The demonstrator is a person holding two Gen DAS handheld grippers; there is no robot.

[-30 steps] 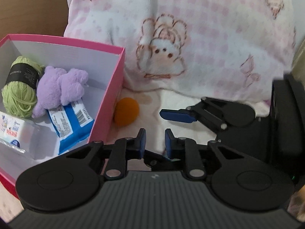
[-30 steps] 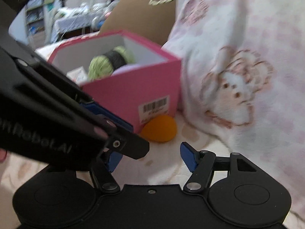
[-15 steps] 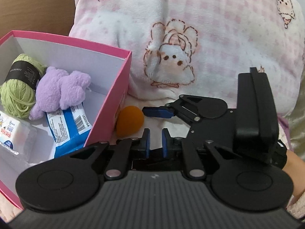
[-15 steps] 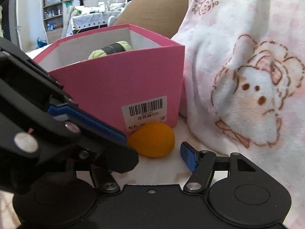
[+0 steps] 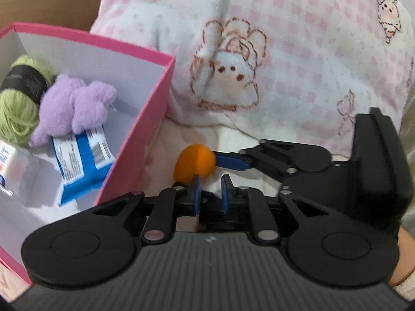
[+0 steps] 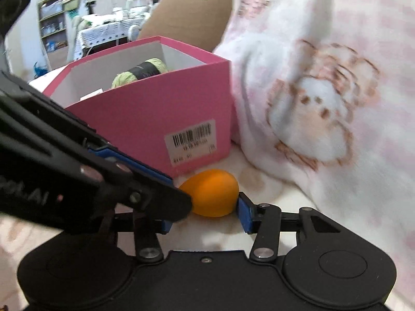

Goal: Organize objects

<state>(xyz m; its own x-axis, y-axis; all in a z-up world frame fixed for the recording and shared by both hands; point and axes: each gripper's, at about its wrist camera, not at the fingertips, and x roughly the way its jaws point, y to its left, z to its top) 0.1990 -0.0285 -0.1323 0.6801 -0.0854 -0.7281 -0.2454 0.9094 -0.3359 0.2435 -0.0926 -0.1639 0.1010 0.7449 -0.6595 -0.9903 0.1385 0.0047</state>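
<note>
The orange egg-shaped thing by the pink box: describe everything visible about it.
The orange egg-shaped thing looks smooth, matte and plain. It lies on its side on the pale bedding, just outside the pink cardboard box under its barcode label. The right gripper is closing around it, one blue pad at each end.

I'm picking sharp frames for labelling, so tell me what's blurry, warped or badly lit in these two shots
Left wrist view: the orange ball is smeared by motion, the yarn and pink box are soft, and fisheye bending curves the box rim. Right wrist view: the blanket is streaked with blur, the ball is fairly crisp, the left gripper crossing in front is dark and blurred; the room behind is bright, washed out.
</note>
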